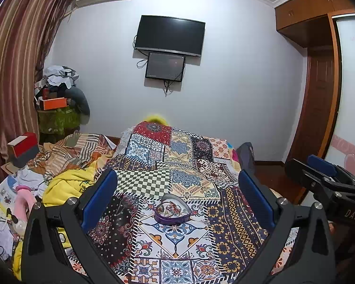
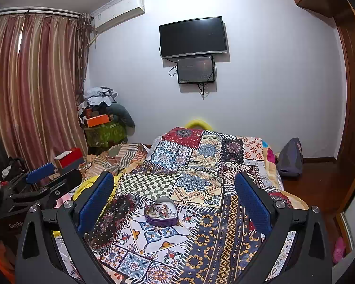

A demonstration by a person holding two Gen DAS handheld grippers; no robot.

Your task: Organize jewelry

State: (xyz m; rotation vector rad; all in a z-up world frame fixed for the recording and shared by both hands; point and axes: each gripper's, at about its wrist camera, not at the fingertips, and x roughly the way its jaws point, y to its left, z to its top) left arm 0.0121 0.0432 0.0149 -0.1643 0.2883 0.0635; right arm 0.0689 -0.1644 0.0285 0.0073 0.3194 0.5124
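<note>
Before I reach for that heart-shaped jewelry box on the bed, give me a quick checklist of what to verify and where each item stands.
1. Left tongs open and holding nothing: ok.
2. Right tongs open and holding nothing: ok.
3. Heart-shaped jewelry box in sight of both cameras, resting on the patchwork bedspread: ok.
4. Box open, jewelry visible inside: ok.
5. Bedspread bare between tongs and box: ok.
6. Individual pieces distinct enough to pick singly: cannot tell; they look like a tangled heap.
</note>
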